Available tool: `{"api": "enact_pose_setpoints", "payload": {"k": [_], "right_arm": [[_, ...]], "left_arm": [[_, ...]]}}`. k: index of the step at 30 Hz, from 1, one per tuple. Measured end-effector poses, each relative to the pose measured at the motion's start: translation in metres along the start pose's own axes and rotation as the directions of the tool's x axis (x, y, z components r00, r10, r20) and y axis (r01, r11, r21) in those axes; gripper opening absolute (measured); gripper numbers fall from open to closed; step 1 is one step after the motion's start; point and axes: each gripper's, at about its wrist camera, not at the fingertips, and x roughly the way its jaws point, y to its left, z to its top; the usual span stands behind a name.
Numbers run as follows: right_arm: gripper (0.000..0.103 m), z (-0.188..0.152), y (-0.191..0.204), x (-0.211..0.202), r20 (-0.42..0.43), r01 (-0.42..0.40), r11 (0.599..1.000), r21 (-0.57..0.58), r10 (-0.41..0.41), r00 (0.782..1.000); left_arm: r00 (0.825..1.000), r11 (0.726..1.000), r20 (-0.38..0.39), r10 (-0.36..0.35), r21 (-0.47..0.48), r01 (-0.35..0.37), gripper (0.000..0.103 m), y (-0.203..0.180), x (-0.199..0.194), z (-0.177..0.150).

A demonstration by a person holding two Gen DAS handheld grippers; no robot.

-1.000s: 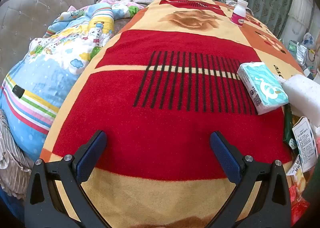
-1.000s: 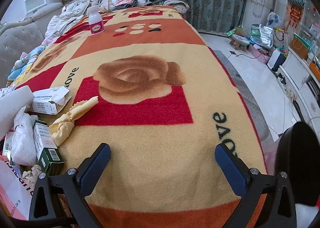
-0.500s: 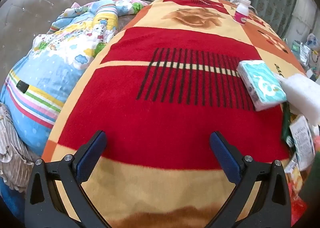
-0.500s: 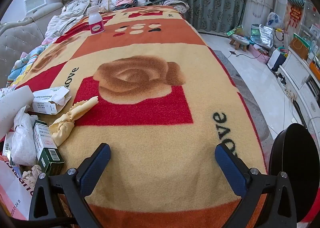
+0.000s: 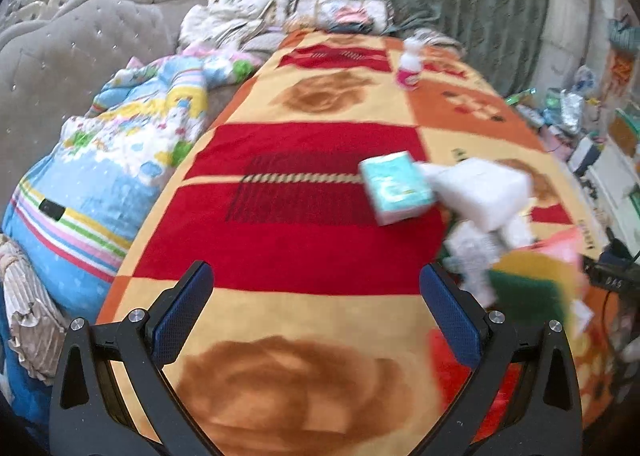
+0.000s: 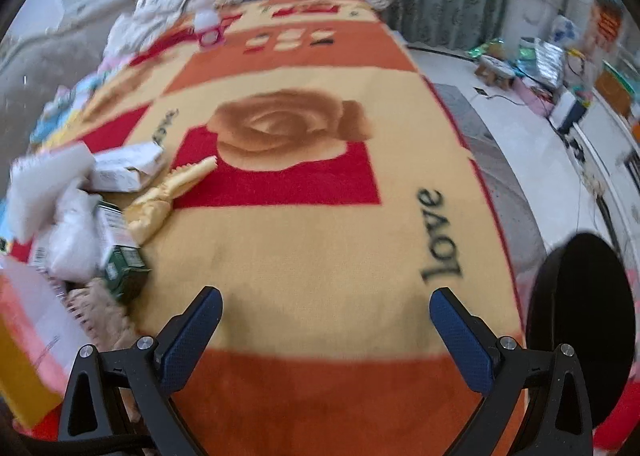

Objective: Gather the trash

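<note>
Your left gripper [image 5: 316,296] and right gripper [image 6: 326,316]: jaws wide apart, holding nothing, above the blanket [image 6: 320,248]. Trash pile [image 6: 80,223] lies on the bed between them; teal tissue pack [image 5: 396,185] at its edge.

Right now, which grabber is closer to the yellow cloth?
Right, I think. The right gripper hangs open with the yellow cloth just ahead, to its left. The left gripper, also open, has the trash pile to its right; I can't see the cloth there.
</note>
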Motion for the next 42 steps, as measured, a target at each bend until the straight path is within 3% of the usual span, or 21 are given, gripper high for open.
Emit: {"api": "enact_pose_setpoints", "payload": {"k": [7,10,18,34,42], "right_arm": [[0.103,-0.009,0.019,-0.067,0.175,0.018,1.000,-0.014,-0.015,0.984],[0.103,-0.010,0.031,-0.098,0.261,0.007,1.000,-0.019,-0.002,0.965],[0.103,-0.011,0.052,-0.139,0.379,-0.011,0.998,-0.064,0.034,0.925],[0.103,-0.011,0.066,-0.158,0.420,-0.037,0.996,-0.079,0.067,0.905],[0.103,-0.009,0.069,-0.156,0.411,-0.038,0.996,-0.086,0.070,0.909]], "left_arm": [[0.993,0.997,0.087,-0.081,0.025,0.079,0.102,-0.037,-0.036,0.011],[0.987,0.995,0.127,-0.095,0.047,0.090,0.102,-0.049,-0.050,0.014],[0.975,0.993,0.192,-0.111,0.056,0.102,0.102,-0.061,-0.070,0.020],[0.974,0.993,0.193,-0.115,0.050,0.107,0.102,-0.063,-0.074,0.018],[0.976,0.993,0.183,-0.116,0.036,0.111,0.102,-0.064,-0.072,0.019]]}}
